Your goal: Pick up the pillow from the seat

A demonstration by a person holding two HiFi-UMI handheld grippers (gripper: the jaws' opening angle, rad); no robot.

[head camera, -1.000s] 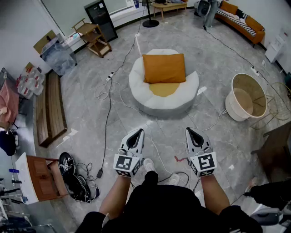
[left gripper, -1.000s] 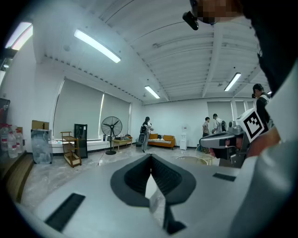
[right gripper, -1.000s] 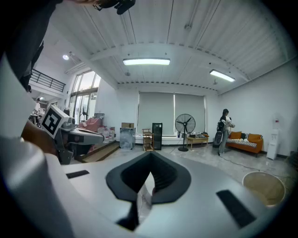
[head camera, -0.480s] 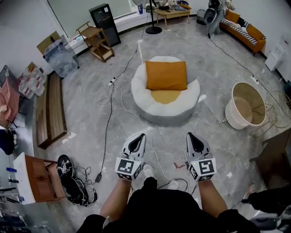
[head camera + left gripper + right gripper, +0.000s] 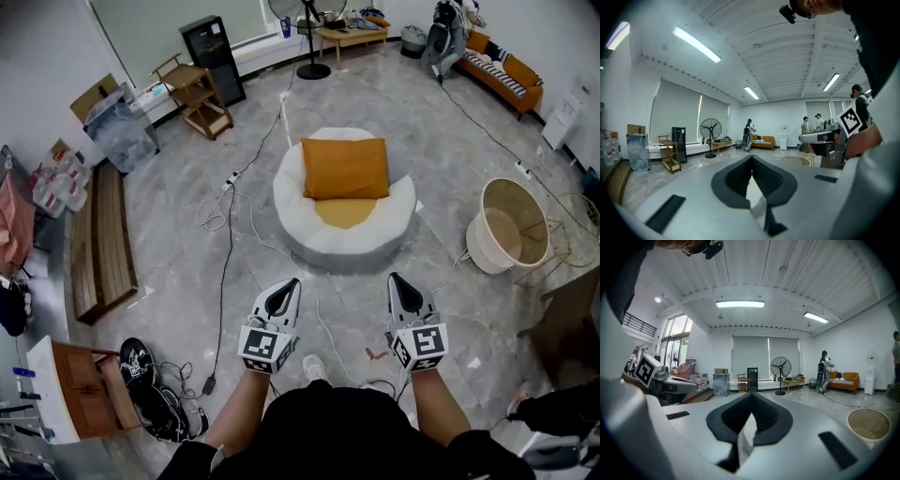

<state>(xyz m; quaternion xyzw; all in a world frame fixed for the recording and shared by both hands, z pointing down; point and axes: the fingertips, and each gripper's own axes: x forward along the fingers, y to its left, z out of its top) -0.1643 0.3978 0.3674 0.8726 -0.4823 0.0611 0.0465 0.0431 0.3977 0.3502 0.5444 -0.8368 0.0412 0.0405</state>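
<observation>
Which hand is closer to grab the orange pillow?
Neither clearly: left tongs and right tongs, both shut and empty, sit equally far from the orange rectangular fabric pillow on the round white cushion seat.

Pillow (image 5: 345,169) and seat (image 5: 302,225) lower in view, perhaps nearer

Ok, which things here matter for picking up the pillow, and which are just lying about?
For the job: pillow, seat, left gripper, right gripper, both shut and empty.
Lying about: basket, bench, fan, sofa, cable.
</observation>
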